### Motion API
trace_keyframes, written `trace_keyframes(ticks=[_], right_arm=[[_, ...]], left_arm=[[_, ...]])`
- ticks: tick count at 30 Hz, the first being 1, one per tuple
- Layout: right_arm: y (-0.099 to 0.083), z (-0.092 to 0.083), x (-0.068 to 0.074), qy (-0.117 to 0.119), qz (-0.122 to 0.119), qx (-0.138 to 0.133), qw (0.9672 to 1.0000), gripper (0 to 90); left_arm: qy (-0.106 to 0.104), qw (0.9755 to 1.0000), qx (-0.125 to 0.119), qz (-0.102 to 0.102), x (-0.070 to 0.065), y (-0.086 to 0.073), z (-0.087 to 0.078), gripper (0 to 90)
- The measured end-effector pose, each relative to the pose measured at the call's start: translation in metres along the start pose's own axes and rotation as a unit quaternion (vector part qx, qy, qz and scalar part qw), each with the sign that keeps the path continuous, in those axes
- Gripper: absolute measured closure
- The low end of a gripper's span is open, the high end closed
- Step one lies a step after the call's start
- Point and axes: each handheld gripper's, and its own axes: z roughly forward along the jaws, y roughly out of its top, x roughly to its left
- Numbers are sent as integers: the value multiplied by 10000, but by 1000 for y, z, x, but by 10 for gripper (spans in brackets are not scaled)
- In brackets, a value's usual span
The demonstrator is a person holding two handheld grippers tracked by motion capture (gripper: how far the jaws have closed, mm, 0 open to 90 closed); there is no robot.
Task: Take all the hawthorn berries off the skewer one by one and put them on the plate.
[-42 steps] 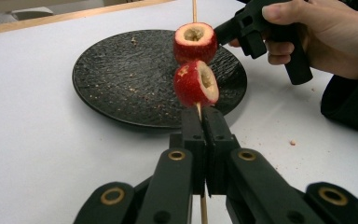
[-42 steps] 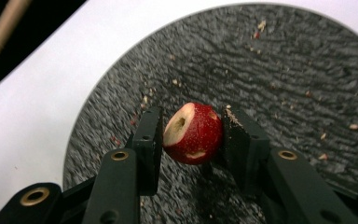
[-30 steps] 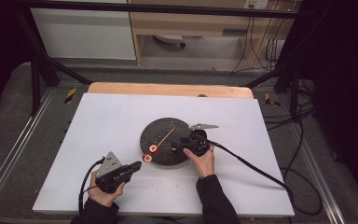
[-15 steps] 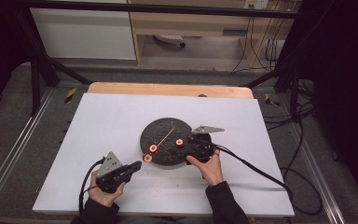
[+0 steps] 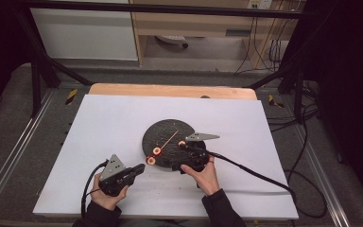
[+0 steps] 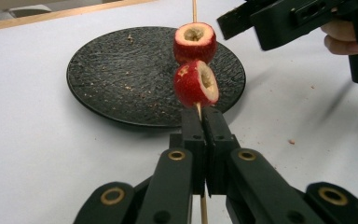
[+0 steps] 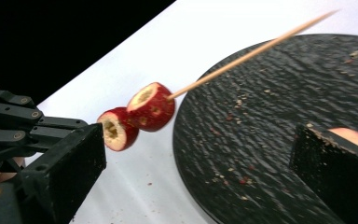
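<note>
Gripping skewer (image 6: 195, 6), left tool (image 6: 204, 122) (right tool (image 7: 205, 154) agape).

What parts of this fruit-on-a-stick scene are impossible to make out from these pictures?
- Left gripper view: the skewer runs off the top edge, so its tip is cut off; the left gripper covers the stretch clamped in its jaws.
- Right gripper view: a pale pink piece on the dark plate is mostly hidden behind a black jaw.
- High view: the two red fruit pieces are too small for detail.
</note>
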Motion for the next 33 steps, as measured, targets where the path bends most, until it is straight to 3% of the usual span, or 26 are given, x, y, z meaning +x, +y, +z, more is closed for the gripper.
trace_keyframes(ticks=[5,14,23,33], right_arm=[[3,10,4,169,107,-55,9998,127],[4,20,4,370,341,-143,9986,374],[4,22,3,579,480,-108,9971,562],[8,18,2,713,554,-98,9959,612]], left_arm=[[-8,10000,1,15,-1,0,0,885],[-24,10000,-4,38,-2,0,0,884],[-31,10000,19,55,-3,0,1,884],[-34,10000,-61,61,-4,1,0,885]])
